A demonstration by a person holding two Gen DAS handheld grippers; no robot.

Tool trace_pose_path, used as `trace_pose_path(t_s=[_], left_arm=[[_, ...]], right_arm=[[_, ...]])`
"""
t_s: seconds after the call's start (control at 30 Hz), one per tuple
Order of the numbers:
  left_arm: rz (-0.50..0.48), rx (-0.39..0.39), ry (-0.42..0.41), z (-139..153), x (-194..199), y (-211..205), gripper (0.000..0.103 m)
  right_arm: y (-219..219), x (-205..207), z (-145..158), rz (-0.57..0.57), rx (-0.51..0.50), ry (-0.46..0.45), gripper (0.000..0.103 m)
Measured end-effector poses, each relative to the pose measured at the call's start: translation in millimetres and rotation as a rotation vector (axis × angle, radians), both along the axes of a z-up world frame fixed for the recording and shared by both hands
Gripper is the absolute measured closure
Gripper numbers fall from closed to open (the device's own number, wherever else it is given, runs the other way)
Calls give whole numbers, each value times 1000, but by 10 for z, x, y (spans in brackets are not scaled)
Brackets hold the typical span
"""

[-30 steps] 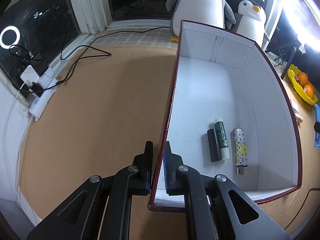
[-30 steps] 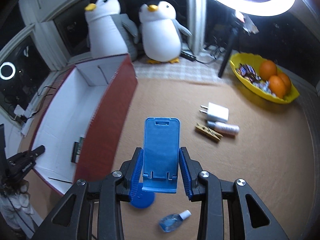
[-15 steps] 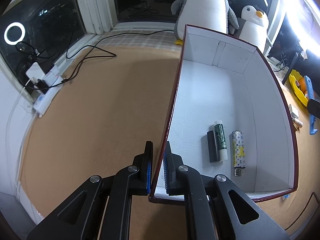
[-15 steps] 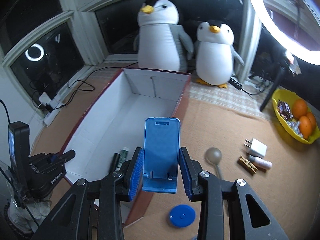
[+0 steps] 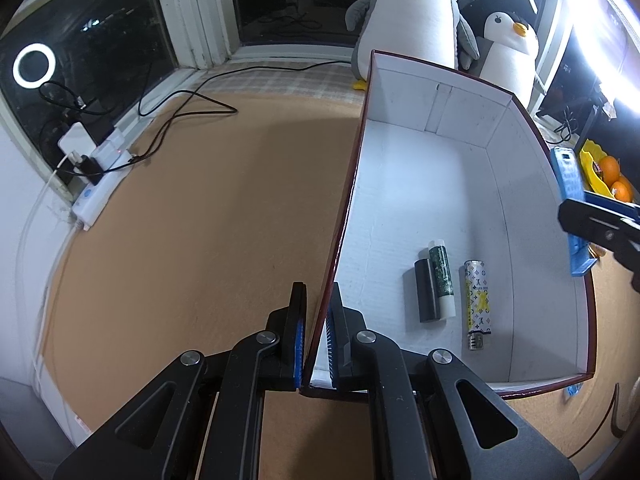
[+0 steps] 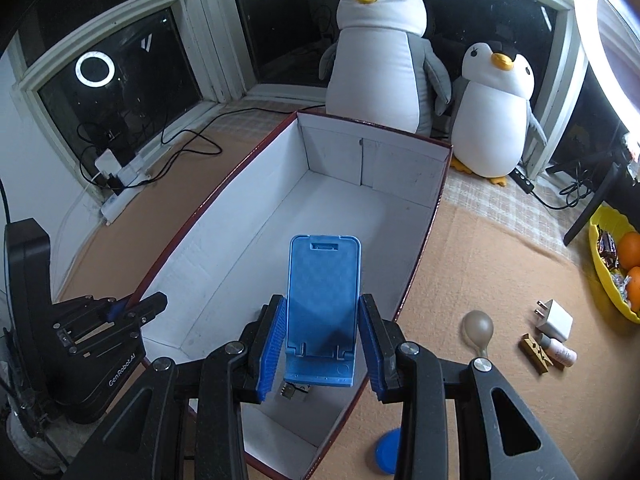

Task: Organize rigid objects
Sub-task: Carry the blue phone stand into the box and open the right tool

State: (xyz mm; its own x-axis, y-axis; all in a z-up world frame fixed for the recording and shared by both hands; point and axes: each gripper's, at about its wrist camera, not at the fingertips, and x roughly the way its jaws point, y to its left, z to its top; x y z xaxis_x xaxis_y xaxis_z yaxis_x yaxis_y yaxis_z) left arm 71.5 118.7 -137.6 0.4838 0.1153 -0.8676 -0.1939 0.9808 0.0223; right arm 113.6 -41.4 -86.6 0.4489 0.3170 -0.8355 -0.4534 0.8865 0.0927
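A red box with a white inside (image 5: 436, 184) stands on the brown table. My left gripper (image 5: 318, 292) is shut on its left wall near the front corner, also visible in the right wrist view (image 6: 140, 306). My right gripper (image 6: 321, 302) is shut on a blue phone stand (image 6: 324, 276) and holds it upright above the near end of the box (image 6: 348, 200). From the left wrist the stand (image 5: 568, 200) shows over the box's right wall. On the box floor lie a black stick (image 5: 425, 296), a green-patterned tube (image 5: 441, 280) and a patterned lighter (image 5: 476, 304).
Two plush penguins (image 6: 380, 52) sit behind the box. Right of the box lie a spoon (image 6: 478, 330), a white charger (image 6: 554, 320), a clothespin (image 6: 534, 354), a small bottle (image 6: 560, 354) and a blue disc (image 6: 388, 454). A yellow bowl of oranges (image 6: 608, 276) sits far right. A power strip (image 5: 100, 196) with cables lies at the left.
My right gripper has carried the blue phone stand left, from over the table to above the box. The left gripper has kept its grip on the box wall.
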Motion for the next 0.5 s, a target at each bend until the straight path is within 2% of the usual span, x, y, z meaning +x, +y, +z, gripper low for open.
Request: trace_pose_path(t_s=[0.5], left_arm=[[0, -2, 0, -1, 0, 5, 95]], right_arm=[[62, -3, -77, 15, -15, 3, 70]])
